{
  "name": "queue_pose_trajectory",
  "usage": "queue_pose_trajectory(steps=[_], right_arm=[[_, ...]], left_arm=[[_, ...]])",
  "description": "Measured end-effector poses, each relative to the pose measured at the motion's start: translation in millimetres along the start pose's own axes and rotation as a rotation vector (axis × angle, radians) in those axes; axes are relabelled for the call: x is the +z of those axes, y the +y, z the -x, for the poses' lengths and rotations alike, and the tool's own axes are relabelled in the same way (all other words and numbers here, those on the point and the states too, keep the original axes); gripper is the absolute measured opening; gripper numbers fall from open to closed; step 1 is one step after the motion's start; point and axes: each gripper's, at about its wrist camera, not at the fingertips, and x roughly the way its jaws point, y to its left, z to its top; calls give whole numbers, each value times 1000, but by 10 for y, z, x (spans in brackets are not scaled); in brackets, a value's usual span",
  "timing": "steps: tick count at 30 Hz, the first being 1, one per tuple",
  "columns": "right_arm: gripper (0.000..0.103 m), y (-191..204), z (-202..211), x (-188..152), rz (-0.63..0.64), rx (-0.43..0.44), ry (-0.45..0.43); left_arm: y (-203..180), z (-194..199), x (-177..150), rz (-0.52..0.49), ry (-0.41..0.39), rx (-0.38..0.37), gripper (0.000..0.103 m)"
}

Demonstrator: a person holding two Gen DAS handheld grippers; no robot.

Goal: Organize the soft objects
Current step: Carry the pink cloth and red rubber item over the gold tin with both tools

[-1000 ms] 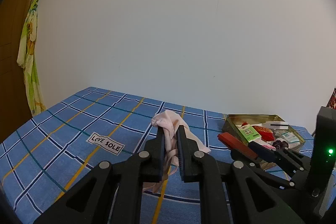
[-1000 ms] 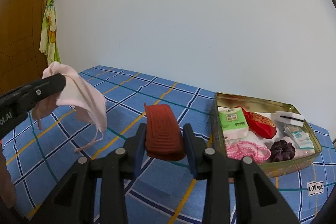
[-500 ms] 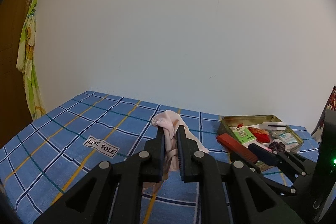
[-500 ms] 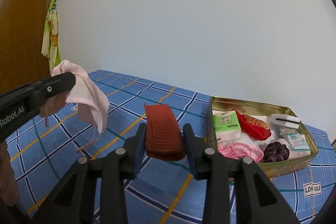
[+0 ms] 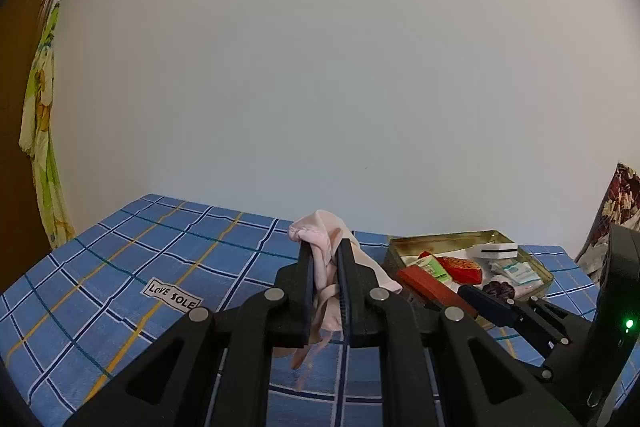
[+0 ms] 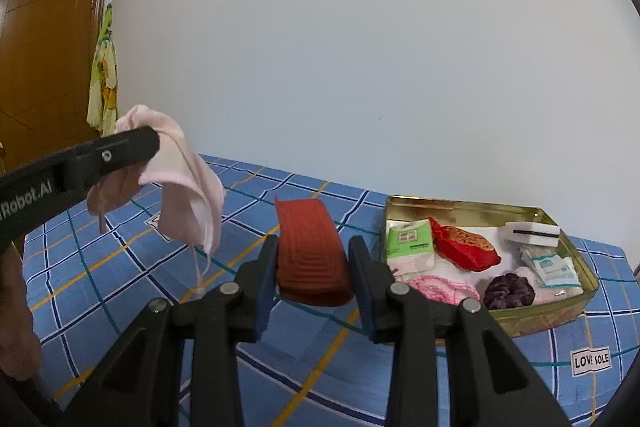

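Both grippers have lifted slightly, left gripper (image 5: pixel 325 269) clamping the pink cloth (image 5: pixel 320 239), right gripper (image 6: pixel 313 269) clamping the red pad (image 6: pixel 308 247), left of the gold tin (image 6: pixel 460 207) holding tissue packs (image 6: pixel 410 241), scrunchie (image 6: pixel 508 291).

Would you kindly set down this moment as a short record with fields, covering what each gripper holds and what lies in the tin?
surface: blue checked sheet
left gripper: jaws shut on a pink cloth, hanging clear of the sheet
right gripper: jaws shut on a red ribbed pad, held above the sheet
container: gold tin, open, on the sheet to the right
in the tin: green tissue pack, red pouch, purple scrunchie, white sponge
lid: none seen
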Motion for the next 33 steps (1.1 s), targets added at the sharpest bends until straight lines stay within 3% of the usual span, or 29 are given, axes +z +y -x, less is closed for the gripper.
queue_pose_trajectory(steps=[15, 33], right_arm=[[35, -391, 289, -74, -60, -40, -89], [35, -794, 406, -85, -115, -154, -128]], left_arm=[[-184, 162, 36, -22, -29, -66, 12], [-764, 84, 122, -71, -47, -206, 12]])
